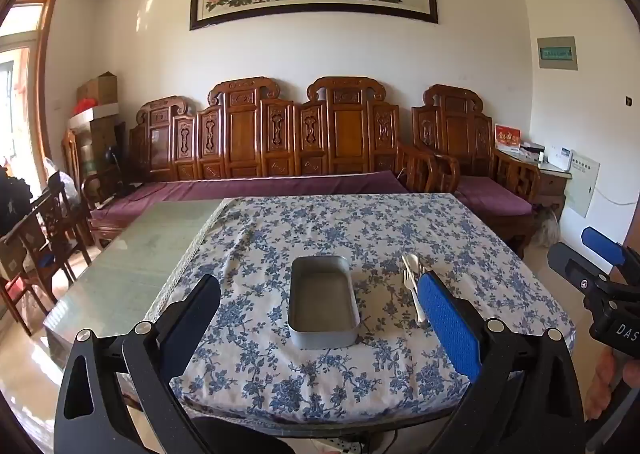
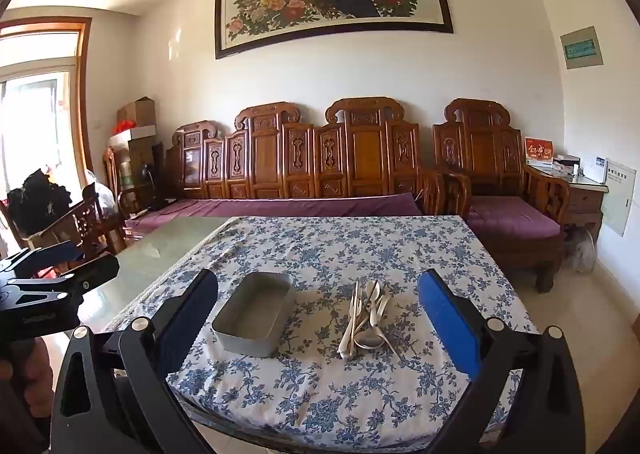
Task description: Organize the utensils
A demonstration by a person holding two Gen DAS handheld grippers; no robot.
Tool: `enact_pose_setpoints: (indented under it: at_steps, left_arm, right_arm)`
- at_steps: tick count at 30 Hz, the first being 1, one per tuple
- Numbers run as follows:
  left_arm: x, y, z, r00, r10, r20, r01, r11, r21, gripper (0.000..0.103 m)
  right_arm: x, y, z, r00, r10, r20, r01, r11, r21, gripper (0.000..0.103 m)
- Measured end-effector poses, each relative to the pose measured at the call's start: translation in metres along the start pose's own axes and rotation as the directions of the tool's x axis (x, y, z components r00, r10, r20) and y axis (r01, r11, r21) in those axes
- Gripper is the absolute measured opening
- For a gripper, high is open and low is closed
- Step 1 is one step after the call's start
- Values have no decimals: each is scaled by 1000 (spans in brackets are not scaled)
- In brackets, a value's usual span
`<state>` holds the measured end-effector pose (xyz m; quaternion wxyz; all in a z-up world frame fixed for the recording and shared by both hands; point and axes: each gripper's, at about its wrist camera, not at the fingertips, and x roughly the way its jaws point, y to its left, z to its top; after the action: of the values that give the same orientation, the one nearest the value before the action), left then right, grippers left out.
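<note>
A grey metal tray (image 1: 322, 300) (image 2: 254, 314) sits empty on the blue-flowered tablecloth (image 1: 320, 230) (image 2: 340, 246). To its right lies a heap of utensils (image 2: 366, 314) (image 1: 412, 278): white plastic forks and spoons, a metal spoon and chopsticks. My left gripper (image 1: 320, 306) hovers open above the table's near edge, in line with the tray, nothing between its fingers. My right gripper (image 2: 318, 310) is open too, held back from the table, with tray and heap framed between its fingers. Each gripper shows at the edge of the other's view, the right gripper (image 1: 592, 270) and the left gripper (image 2: 52, 278).
The cloth covers the right part of a glass-topped table (image 1: 132, 254) (image 2: 160, 250). A carved wooden sofa with purple cushions (image 1: 280, 181) stands behind it, wooden chairs (image 1: 44, 230) to the left. A hand (image 1: 608, 386) holds the right gripper's grip.
</note>
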<state>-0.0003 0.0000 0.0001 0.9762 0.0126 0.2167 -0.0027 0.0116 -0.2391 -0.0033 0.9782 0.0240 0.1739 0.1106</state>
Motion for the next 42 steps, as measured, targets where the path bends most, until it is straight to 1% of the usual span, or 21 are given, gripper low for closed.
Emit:
enact_pose_setpoints:
  at_steps: [1, 10, 23, 28, 42]
  left_arm:
    - [0, 0, 0, 1000, 1, 8, -1, 1000, 0, 95]
    - [0, 0, 0, 1000, -1, -3, 1, 1000, 2, 95]
    - [0, 1, 1, 1000, -3, 2, 3, 1000, 0, 95]
    - [2, 0, 2, 1000, -5, 1, 5, 1000, 0, 95]
    - [-6, -3, 8, 1000, -8, 10, 8, 1000, -2, 95]
  right_arm:
    - [0, 0, 0, 1000, 1, -1, -1, 1000, 0, 100]
    - [1, -1, -1, 1000, 3, 1, -3, 1000, 6, 100]
    - [-1, -1, 0, 1000, 5, 0, -5, 1000, 7, 100]
    - [0, 4, 2, 1000, 6, 2, -6, 1000, 6, 100]
    - [-4, 6, 5, 1000, 7, 6, -7, 1000, 7, 100]
